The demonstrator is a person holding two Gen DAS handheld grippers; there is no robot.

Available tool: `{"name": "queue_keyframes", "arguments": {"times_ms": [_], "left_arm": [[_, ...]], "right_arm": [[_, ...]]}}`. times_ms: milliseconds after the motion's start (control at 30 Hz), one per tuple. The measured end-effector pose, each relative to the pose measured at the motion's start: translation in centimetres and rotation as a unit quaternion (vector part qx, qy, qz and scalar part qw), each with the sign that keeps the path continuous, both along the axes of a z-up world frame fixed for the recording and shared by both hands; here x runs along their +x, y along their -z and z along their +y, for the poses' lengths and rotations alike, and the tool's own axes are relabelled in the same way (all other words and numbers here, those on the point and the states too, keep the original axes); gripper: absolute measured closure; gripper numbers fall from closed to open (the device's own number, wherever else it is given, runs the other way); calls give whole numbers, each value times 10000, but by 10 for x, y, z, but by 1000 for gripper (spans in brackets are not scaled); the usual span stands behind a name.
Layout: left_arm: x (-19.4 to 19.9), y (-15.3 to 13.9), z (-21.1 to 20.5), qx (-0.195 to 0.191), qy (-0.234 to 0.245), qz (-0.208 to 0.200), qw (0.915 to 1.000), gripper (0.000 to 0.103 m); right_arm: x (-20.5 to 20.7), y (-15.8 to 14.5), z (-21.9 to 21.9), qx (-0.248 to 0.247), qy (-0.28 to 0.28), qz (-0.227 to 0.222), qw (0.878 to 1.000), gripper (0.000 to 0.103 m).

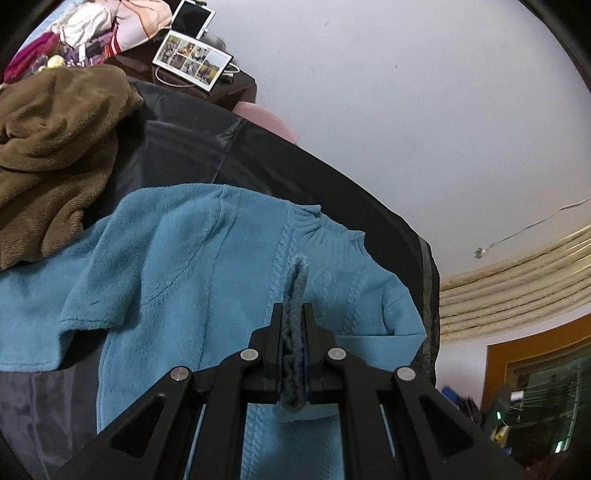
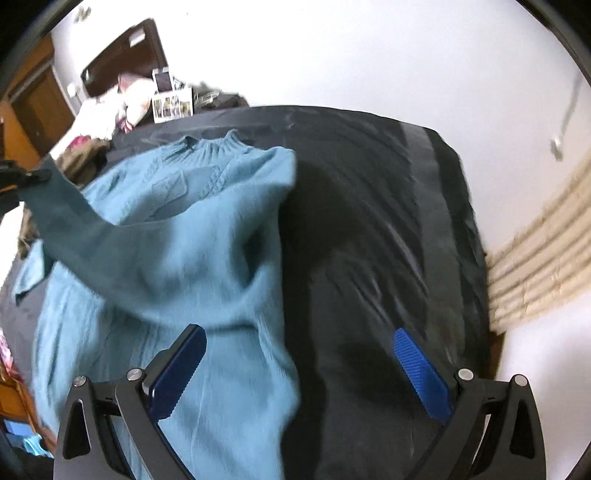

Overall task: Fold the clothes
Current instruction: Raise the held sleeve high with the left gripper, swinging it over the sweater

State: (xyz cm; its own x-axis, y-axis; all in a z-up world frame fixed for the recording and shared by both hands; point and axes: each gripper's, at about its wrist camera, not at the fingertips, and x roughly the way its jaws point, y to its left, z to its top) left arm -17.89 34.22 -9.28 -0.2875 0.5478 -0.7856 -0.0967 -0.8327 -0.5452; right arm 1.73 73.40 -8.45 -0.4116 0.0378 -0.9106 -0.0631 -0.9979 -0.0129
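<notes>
Blue fleece is what your left gripper (image 1: 293, 325) has: jaws pressed together on a folded edge of the teal sweater (image 1: 207, 266), cloth standing up between the fingers. Right gripper (image 2: 299, 369) is spread wide, blue pads (image 2: 421, 373) apart, nothing between them; left pad sits over the sweater body, right pad over bare cover.

Sweater lies ahead of both tongs on the dark bed cover (image 2: 388, 221), collar (image 2: 218, 147) at the far end, cable knit down the front. One sleeve (image 2: 96, 229) is lifted, stretched to the far left of the right-wrist view, where your left tool clamps it at the frame edge. That view is motion-blurred, so fine folds can't be told.

Left of the left gripper, a brown fleece garment (image 1: 55, 140) lies heaped, its lower part touching the sweater. Beyond it: a pile of mixed clothes (image 1: 85, 33), a photo sheet (image 1: 192, 59), a tablet (image 1: 192, 18) by the far corner.

Right of the right gripper the cover is bare to the bed edge, w/ a grey stripe (image 2: 428, 192) near it. Past the edge: white wall (image 1: 406, 92), cream moulding (image 1: 517, 280).
</notes>
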Motion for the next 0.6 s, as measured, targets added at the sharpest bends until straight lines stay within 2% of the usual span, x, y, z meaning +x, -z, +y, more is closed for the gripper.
{"name": "queue_keyframes", "arguments": {"times_ms": [100, 200, 367, 433, 533, 600], "left_arm": [[-7, 7, -3, 78, 62, -91, 9999, 95], [-12, 10, -5, 188, 130, -120, 9997, 95], [-20, 12, -20, 284, 26, -47, 9996, 95], [-23, 21, -31, 291, -51, -130, 9995, 95], [-27, 39, -43, 305, -137, -335, 9989, 95], [-28, 50, -48, 354, -177, -425, 9983, 95]], "right_arm": [[-40, 18, -16, 482, -153, -281, 9983, 0], [-77, 22, -22, 731, -209, -207, 9969, 0], [-127, 16, 1, 951, 501, 28, 9942, 0], [-131, 10, 11, 860, 657, 96, 9941, 0], [-118, 2, 19, 109, 595, 87, 9981, 0], [-115, 5, 20, -214, 594, -30, 9980, 0]]}}
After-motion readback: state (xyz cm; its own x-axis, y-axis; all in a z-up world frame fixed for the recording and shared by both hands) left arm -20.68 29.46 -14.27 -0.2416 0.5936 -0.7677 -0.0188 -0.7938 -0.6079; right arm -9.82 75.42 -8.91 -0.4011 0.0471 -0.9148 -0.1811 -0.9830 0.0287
